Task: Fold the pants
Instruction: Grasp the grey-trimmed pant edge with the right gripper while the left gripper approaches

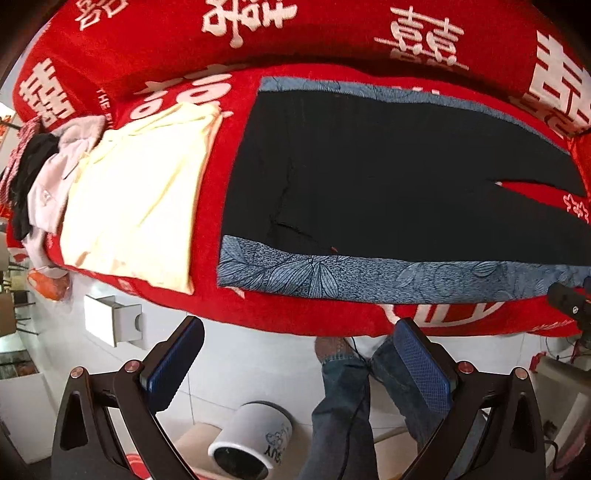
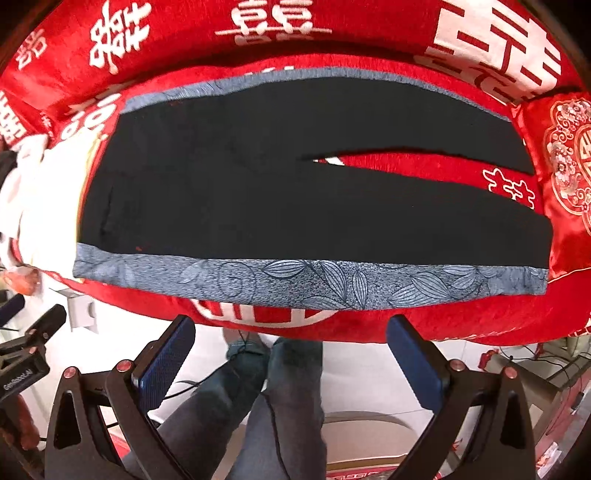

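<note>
Closest to me, both sets of tongs were just hanging in the air off the front edge of the sofa. The left tongs [image 1: 299, 360] were spread wide with nothing between the blue pads, and the right tongs [image 2: 290, 356] were the same, gaping and empty. Below them you could see the person's jeans-clad legs [image 2: 258, 398] on the white tile floor [image 1: 243, 362], plus a white ceramic mug lying on its side [image 1: 251, 439].

Next up, the red plush sofa cover with white lettering [image 1: 295, 314], and on top of it a blue-grey leaf-print cloth [image 2: 314, 282] spread like a mat. The black fabric pants [image 2: 295, 210] lay flat on that cloth, waistband toward the left, the two legs running off to the right with a narrow wedge of red showing between them.

They looked light and floppy to me, thin soft cloth with no stiffness at all, so I'd guess they'd sag and drag wherever they weren't held. Probably best pinched at the edges: one set at the near waistband corner, the other at the near leg hem, so that leg could be laid over the far one. The mat might come along if the pinch went too deep.

Further left sat a cream folded garment [image 1: 147, 199] and a heap of other clothes [image 1: 48, 184]. The red backrest [image 1: 295, 33] was behind it all.
</note>
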### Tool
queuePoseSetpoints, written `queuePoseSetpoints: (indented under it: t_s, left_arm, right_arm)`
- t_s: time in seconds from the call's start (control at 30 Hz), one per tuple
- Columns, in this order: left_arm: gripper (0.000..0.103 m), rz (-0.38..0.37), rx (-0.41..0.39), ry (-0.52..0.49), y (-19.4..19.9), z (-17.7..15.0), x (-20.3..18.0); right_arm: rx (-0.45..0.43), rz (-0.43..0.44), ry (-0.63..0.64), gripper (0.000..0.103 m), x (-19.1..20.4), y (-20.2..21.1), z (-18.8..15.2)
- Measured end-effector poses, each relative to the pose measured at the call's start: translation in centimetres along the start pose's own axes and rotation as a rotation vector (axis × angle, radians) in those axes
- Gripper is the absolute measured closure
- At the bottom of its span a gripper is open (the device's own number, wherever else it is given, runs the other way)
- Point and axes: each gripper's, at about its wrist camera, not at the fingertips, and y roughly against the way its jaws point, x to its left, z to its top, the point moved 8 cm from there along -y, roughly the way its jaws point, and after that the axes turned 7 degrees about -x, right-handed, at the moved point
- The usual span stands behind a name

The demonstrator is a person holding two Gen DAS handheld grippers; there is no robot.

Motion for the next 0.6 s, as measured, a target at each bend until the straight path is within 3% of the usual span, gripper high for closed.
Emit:
queuePoseSetpoints:
  t_s: [0.6]
  left_arm:
    - [0.000,-0.053,-0.034,-0.013,-9.0,0.6,-0.1]
  right_arm:
    - [-0.017,-0.022,-0.028,0.000,0.4,-8.1,-0.3]
